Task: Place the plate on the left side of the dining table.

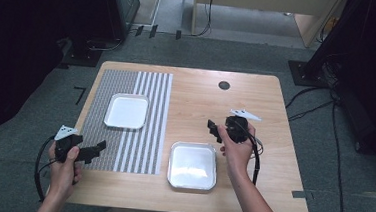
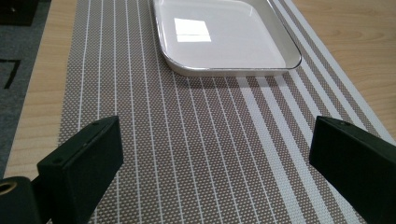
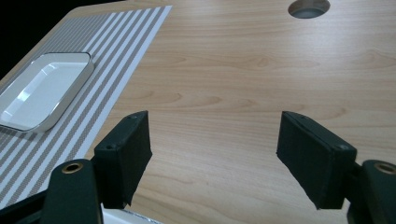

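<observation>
The left gripper [image 2: 212, 163] hung over a striped placemat [image 2: 205, 140], its two black jaws rising from the bottom corners and standing wide apart with nothing between them. The mat was woven brown with thin white lines at the left and broader white bands toward the right. Farther along it sat a white square tray [image 2: 224, 70] with rounded corners, empty, a bright window of light reflected in its floor. Bare wooden table [image 2: 355, 42] showed beyond the mat's right edge, and a narrow strip along its left.
</observation>
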`<state>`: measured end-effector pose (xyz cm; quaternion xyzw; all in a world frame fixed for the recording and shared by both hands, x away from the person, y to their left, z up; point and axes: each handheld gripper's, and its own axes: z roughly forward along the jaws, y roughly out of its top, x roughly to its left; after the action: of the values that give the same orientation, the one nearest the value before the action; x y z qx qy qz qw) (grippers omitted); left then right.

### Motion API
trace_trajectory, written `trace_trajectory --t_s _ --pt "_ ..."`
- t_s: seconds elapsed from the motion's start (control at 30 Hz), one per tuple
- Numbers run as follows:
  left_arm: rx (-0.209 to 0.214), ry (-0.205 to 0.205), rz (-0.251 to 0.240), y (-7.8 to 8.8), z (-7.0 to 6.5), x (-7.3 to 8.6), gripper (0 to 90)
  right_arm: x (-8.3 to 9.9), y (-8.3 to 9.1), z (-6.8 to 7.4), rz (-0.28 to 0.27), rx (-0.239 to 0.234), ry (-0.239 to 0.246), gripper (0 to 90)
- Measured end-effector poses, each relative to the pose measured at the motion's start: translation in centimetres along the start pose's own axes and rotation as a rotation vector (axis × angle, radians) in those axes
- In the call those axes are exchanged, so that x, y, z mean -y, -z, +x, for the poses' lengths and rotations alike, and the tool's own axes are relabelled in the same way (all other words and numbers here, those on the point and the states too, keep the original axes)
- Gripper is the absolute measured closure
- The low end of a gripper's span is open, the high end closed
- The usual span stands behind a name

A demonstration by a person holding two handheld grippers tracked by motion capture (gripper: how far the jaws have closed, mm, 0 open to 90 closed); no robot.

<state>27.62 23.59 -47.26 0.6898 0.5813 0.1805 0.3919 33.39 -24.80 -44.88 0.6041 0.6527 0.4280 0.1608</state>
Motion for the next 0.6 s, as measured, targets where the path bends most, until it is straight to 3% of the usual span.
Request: trace_trajectory --t_s 0.23,0.43,0.6 --pt "-0.005 0.001 0.007 0.2 0.2 0.8 2.7 1.5 1.2 -1.4 0.006 0.018 0.001 26.3" --pt "0.032 0.028 -0.001 0.6 0.6 1.6 2.6 2.4 2.3 -2.9 -0.001 0.038 -0.005 26.5" --pt "0.016 0.026 -0.006 0.8 1.0 2.1 2.7 3.0 3.1 -3.9 -0.004 0.052 -0.007 26.5"
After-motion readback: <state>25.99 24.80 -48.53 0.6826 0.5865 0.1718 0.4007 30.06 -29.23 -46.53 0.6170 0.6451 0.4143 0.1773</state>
